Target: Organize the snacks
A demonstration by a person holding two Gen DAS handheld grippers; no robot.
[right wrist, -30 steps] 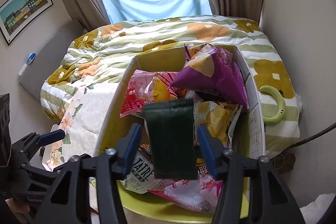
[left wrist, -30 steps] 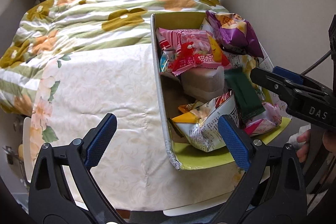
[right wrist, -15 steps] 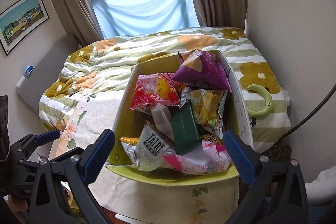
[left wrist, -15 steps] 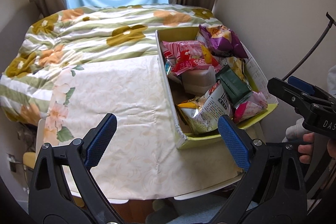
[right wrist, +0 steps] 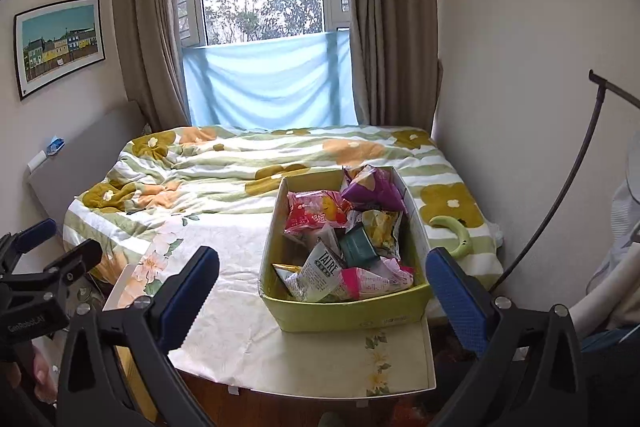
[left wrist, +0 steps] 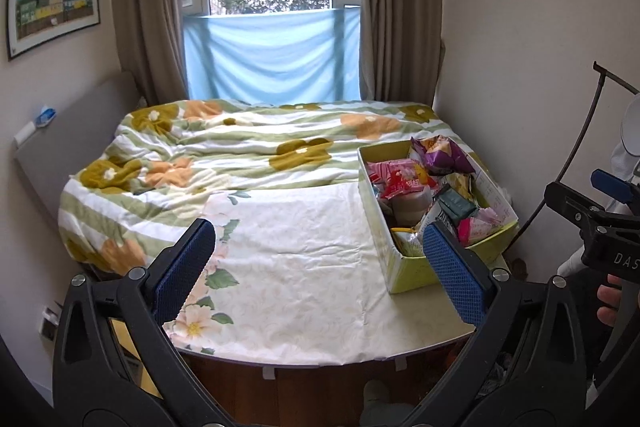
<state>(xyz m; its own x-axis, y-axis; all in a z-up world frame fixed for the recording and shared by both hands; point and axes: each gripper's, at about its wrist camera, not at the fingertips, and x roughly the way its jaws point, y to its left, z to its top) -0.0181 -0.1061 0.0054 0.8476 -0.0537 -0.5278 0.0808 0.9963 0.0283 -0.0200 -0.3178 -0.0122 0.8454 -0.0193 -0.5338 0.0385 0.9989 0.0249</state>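
A yellow-green cardboard box (right wrist: 352,313) stands on the right of a table covered with a floral cloth (right wrist: 236,291). It holds several snack packs: a purple bag (right wrist: 374,187), a pink-red pack (right wrist: 316,213), a dark green packet (right wrist: 358,247) and a white TATRE pack (right wrist: 320,273). The box also shows in the left wrist view (left wrist: 412,273). My right gripper (right wrist: 322,285) is open and empty, held back from the box's near end. My left gripper (left wrist: 318,265) is open and empty, above the cloth to the left of the box.
A bed with a green striped flower quilt (right wrist: 248,167) lies behind the table. A green banana-shaped toy (right wrist: 454,233) lies on the bed right of the box. The wall stands close on the right. The table's front edge (right wrist: 312,393) is near me.
My right gripper let go of the dark green packet, which now lies in the box. Both grippers pulled back and up from the box, so the whole room shows.
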